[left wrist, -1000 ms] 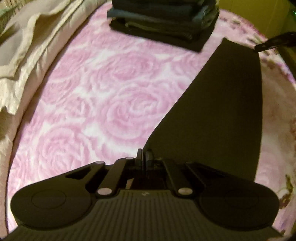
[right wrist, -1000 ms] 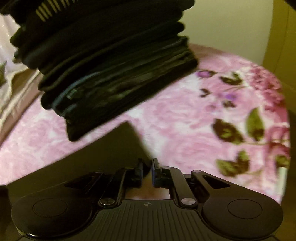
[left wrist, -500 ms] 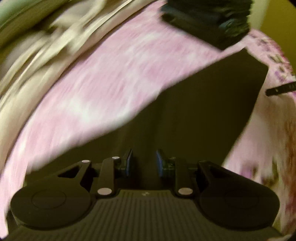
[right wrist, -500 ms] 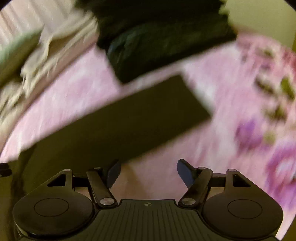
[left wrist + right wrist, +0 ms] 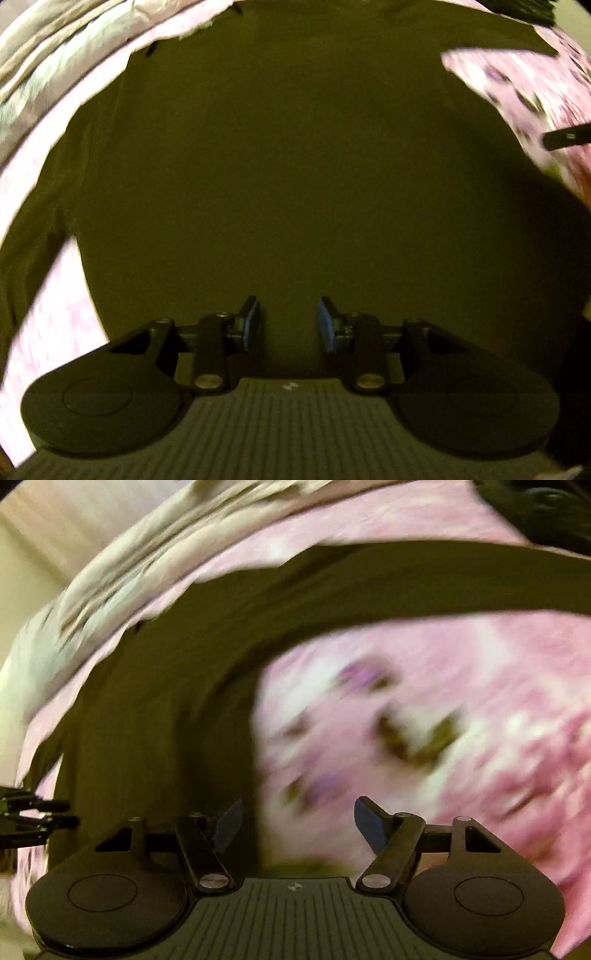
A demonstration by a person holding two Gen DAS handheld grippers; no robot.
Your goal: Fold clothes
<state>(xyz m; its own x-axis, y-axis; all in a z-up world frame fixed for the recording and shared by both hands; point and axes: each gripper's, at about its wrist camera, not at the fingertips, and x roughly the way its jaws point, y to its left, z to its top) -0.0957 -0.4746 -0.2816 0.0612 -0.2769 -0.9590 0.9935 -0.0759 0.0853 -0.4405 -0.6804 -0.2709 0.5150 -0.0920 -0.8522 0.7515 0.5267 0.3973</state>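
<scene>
A dark olive-black garment (image 5: 295, 166) lies spread flat on the pink floral blanket (image 5: 546, 92) and fills most of the left wrist view. My left gripper (image 5: 289, 321) is open and empty just above the garment's near part. In the right wrist view the same garment (image 5: 155, 709) runs from the lower left up across the top. My right gripper (image 5: 297, 821) is wide open and empty over the blanket (image 5: 461, 709), just right of the garment's edge. The right gripper's finger (image 5: 569, 137) shows at the right edge of the left wrist view.
A stack of folded dark clothes (image 5: 543, 513) sits at the far right on the blanket. Crumpled beige bedding (image 5: 155, 550) lies along the far left side; it also shows in the left wrist view (image 5: 55, 59). The left gripper's fingers (image 5: 37, 814) show at the left edge.
Both grippers have let go of the garment and opened. Both have pulled back and swung left, so the garment now lies spread flat and the stack has slid to the far right.
</scene>
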